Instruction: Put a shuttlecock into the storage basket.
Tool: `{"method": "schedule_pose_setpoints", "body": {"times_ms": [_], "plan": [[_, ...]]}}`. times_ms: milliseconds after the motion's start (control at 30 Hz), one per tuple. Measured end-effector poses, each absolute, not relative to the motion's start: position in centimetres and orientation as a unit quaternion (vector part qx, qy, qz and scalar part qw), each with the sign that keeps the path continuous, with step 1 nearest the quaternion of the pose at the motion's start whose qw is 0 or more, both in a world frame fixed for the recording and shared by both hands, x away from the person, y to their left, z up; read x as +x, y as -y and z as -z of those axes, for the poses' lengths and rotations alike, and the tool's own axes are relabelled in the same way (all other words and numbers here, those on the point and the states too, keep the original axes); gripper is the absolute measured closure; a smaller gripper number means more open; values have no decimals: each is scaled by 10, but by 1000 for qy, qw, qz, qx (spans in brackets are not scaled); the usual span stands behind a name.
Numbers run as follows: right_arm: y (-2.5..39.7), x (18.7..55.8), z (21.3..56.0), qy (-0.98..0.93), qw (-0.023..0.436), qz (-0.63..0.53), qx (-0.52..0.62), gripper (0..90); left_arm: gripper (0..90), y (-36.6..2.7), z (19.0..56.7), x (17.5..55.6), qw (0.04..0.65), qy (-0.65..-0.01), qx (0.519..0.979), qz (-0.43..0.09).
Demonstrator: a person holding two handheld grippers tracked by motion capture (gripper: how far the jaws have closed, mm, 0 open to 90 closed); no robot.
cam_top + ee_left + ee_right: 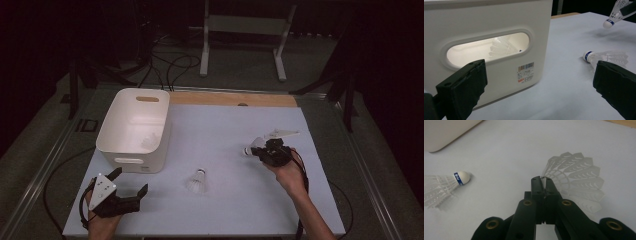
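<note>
A white plastic shuttlecock (pixel 197 181) with a blue-banded cork lies on its side on the table's white sheet, also seen in the left gripper view (pixel 606 57) and the right gripper view (pixel 444 186). My right gripper (pixel 261 150) is shut on the skirt edge of a second shuttlecock (pixel 574 177), held just above the sheet with its cork (pixel 608 23) pointing left. My left gripper (pixel 129 182) stands open near the front left corner, jaws wide apart, facing the white bin (pixel 120 112). Through the bin's handle slot I see another shuttlecock (pixel 501 47) inside.
The bin's near wall (pixel 499 15) carries a barcode label (pixel 526 72). A wooden strip (pixel 232 99) runs along the table's far edge. Cables and a white stand (pixel 245 30) are on the floor beyond.
</note>
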State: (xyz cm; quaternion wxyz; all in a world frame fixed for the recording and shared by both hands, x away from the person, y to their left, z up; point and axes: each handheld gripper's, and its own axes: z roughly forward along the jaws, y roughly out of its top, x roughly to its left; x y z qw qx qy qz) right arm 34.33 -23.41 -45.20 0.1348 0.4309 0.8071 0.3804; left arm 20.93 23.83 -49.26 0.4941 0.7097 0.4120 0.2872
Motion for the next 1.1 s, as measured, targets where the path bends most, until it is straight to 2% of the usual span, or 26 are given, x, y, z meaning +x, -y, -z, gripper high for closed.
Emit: {"method": "schedule_pose_setpoints", "body": {"times_ms": [1100], "plan": [[221,349,432,-808,150,-391,415,891,0,-240,492,209,495,-415,706,-291]]}}
